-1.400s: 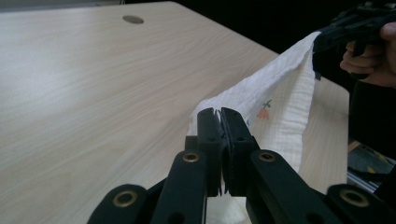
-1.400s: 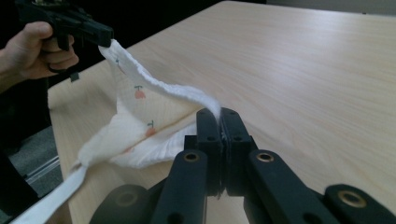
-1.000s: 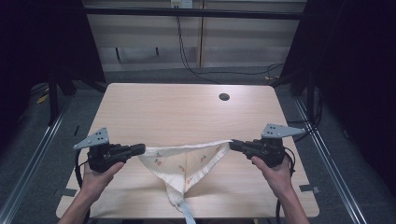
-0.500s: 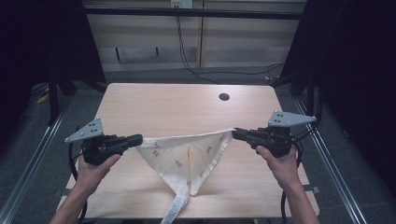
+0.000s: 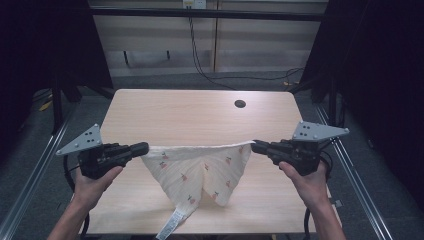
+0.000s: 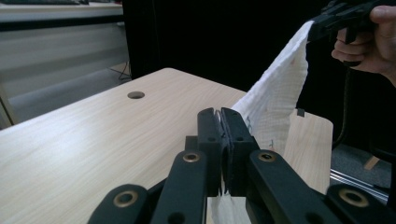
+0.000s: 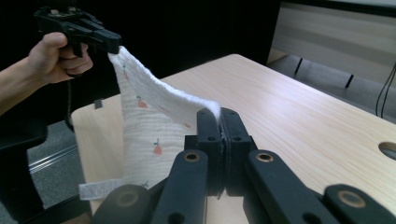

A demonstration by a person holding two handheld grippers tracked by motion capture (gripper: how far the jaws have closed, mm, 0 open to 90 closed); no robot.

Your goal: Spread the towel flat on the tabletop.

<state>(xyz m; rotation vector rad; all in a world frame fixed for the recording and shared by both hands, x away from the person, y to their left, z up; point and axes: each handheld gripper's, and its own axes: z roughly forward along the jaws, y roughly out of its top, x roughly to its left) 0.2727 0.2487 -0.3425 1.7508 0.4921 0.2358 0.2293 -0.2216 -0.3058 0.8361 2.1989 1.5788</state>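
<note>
A person stands at a light wooden bench [image 5: 200, 115] and holds a two-jaw tool in each hand, with a white cloth [image 5: 197, 172] stretched between them. The cloth is crinkled cotton printed with small red fruit motifs. The left tool [image 5: 142, 148] is clenched on one upper corner of the cloth, and the right tool [image 5: 256, 146] is clenched on the opposite upper corner, so the top edge runs nearly straight between the two tips above the bench. Below that edge the cloth hangs in a rough triangle, folding inward at the middle, and its lower point appears to rest on the bench near the front edge, though the contact is hard to judge from above. A white label [image 5: 169, 227] trails from the bottom of the cloth toward the front edge. In the left gripper view, the black jaws are pressed together on the cloth, which rises away to the other tool at the upper right. The right gripper view mirrors this, jaws pinching the fabric. A small round hole [image 5: 240, 104] sits in the bench's far right part, well apart from the cloth.
</note>
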